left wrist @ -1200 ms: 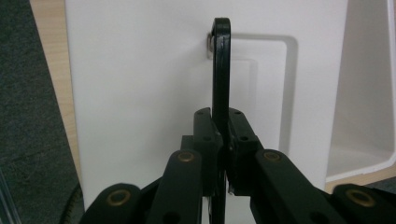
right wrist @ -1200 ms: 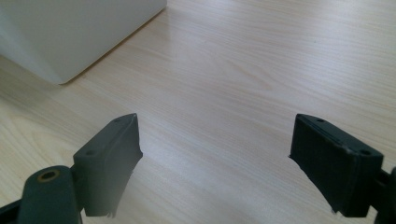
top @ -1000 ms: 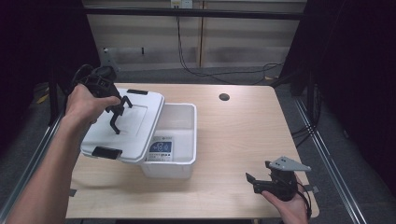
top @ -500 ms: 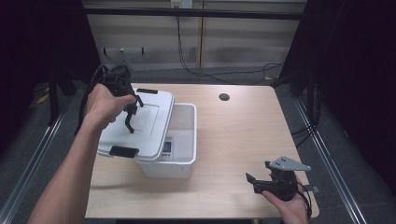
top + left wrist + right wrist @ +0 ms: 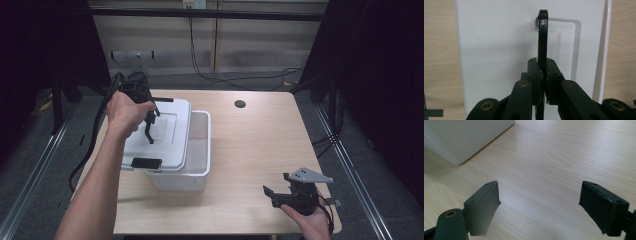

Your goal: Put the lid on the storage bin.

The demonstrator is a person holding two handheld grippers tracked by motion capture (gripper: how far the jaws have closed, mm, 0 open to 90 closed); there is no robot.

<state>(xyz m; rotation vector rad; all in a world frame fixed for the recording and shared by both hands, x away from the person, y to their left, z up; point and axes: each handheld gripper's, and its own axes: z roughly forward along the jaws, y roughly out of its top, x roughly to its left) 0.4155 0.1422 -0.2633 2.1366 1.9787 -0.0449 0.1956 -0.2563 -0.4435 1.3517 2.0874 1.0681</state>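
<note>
the left gripper (image 5: 148, 131) has its jaws pressed together on the black handle (image 5: 543, 37) of the white lid (image 5: 162, 131), pinching the thin bar edge-on. in the left gripper view the handle runs straight up from between the jaws, so its long axis lies in line with them, and its far end pivots on a small metal fitting at the edge of the lid's recessed panel.

taking the white bin (image 5: 197, 167) as landmark: the lid lies over the bin's left part, overhanging its left wall, with the right part of the bin's opening uncovered. the lid's long axis runs along the bin's long side, away from the person. a black latch (image 5: 146, 162) sits at the lid's near edge. whether the lid rests on the rim or hangs just above it cannot be told. judgement: the coming move is a sideways shift of the lid toward the bin's right wall to seat it, and the left hand (image 5: 125, 111) is the one on it.

the right gripper (image 5: 281, 196) sits well to the right of the bin at the table's near right part, jaws spread wide with nothing between them. in its own view they hover over bare wood with the bin's corner (image 5: 461, 140) up and to the left.

the table (image 5: 260, 140) is pale wood grain, with a dark round hole (image 5: 240, 104) beyond the bin and to its right. the room is dark, with cables along the back wall.
</note>
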